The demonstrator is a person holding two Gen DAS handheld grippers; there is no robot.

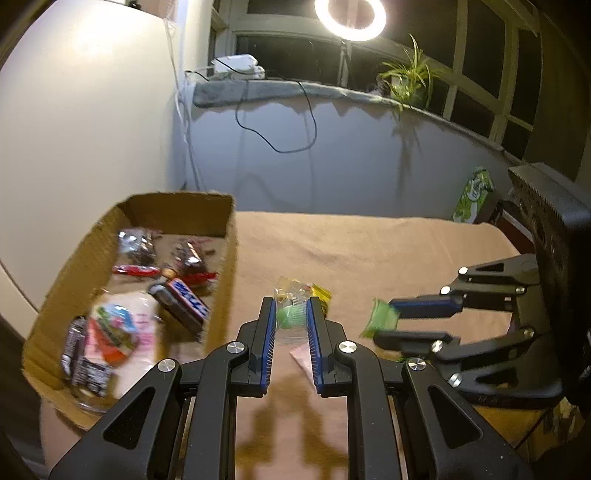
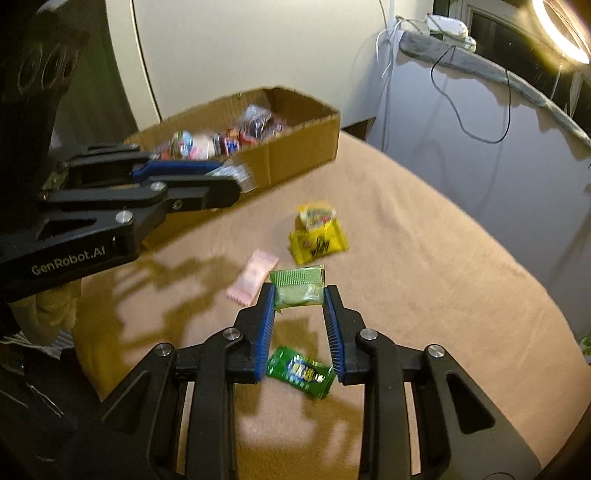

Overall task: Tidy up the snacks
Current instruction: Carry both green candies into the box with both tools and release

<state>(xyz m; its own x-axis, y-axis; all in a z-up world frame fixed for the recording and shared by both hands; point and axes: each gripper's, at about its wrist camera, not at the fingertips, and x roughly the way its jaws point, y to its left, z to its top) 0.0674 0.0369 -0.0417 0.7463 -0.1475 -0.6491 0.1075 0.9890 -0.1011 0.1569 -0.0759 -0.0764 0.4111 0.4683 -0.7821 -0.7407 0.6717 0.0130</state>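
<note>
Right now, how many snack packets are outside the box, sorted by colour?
Green: 3, one in the left gripper, one in the right gripper, one dark green packet on the cloth.
Yellow: 2, a flat packet and a small one behind it.
Pink: 1.
Total: 6.

I see a ring light (image 1: pixel 350 19) above a potted plant (image 1: pixel 410 79) on the sill, a black cable (image 1: pixel 275 122) dangling nearby.
</note>
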